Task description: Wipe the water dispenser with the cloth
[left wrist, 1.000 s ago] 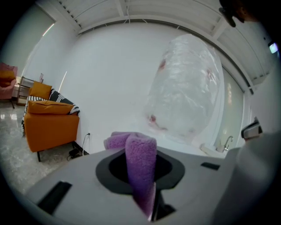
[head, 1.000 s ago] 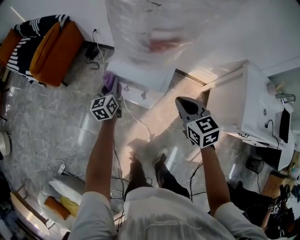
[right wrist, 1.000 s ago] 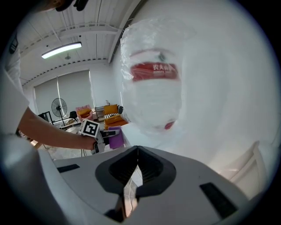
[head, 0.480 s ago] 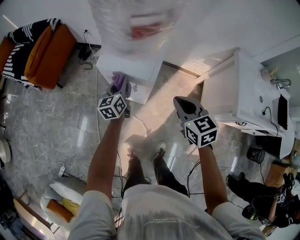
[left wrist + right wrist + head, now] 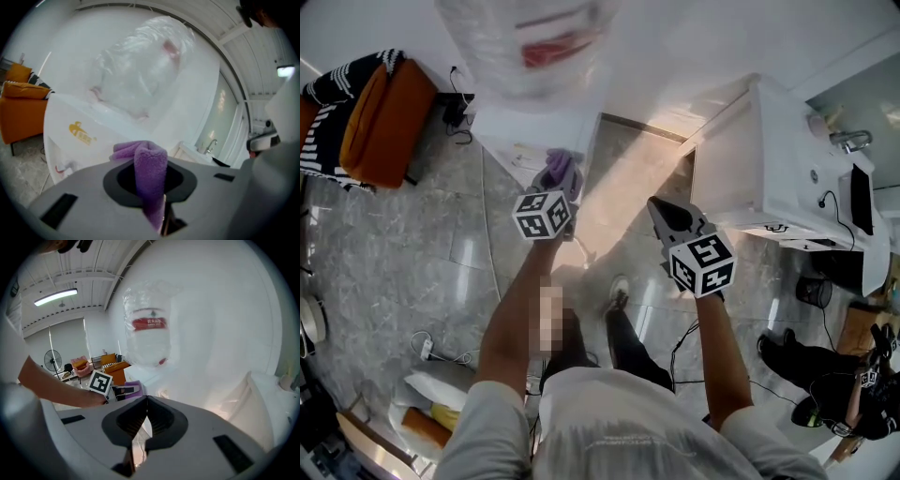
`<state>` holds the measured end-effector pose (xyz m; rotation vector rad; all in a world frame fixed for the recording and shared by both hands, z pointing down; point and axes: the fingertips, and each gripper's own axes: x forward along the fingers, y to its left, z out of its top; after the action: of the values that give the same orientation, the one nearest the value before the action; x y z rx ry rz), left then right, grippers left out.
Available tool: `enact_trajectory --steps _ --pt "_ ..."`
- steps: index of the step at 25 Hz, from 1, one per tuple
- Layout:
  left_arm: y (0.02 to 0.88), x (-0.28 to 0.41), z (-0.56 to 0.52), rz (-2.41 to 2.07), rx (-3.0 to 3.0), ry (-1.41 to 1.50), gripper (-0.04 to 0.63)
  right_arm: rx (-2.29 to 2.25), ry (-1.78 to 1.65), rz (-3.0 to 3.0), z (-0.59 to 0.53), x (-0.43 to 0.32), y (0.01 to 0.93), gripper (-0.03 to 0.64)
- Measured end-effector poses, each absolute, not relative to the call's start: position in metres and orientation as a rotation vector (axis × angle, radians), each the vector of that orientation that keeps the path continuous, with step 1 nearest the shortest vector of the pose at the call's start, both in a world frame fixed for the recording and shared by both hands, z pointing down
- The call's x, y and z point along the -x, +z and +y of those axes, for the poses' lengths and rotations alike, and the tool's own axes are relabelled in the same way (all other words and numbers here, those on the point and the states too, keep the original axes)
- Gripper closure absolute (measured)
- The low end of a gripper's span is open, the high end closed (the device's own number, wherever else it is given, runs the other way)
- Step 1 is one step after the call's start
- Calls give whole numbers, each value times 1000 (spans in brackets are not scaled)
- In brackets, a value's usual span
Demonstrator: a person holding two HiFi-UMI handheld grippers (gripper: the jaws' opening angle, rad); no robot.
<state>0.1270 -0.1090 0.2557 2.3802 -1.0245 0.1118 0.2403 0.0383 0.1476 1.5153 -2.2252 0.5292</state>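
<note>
Because the purple cloth [image 5: 150,161] has to rub the white water dispenser [image 5: 534,127], the left gripper [image 5: 556,190] is clamped on it, close at the dispenser's front edge. The right gripper [image 5: 662,210] waits aside, jaws together, holding nothing.

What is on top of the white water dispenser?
A big clear water bottle with a red label. It covers the water dispenser's top opening; its water level is unclear.

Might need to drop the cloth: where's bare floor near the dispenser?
Bare tile lies between the water dispenser and the white cabinet, and between the orange chair and the person's left arm. Cables and cushions crowd the lower left.
</note>
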Motion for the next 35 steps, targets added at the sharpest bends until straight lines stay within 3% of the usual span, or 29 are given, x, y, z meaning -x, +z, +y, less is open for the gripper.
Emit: enact_trajectory --steps 9,24,35 --pt "238 -174 -57 -762 -2518 115 534 -1553 544 -2200 53 -250 149 603" --pt "234 51 -127 -1404 -2337 168 534 -1360 609 -2307 -10 -147 165 601" --pt "231 81 -215 -1262 -2165 -128 534 -1311 704 -2290 -58 -93 192 601"
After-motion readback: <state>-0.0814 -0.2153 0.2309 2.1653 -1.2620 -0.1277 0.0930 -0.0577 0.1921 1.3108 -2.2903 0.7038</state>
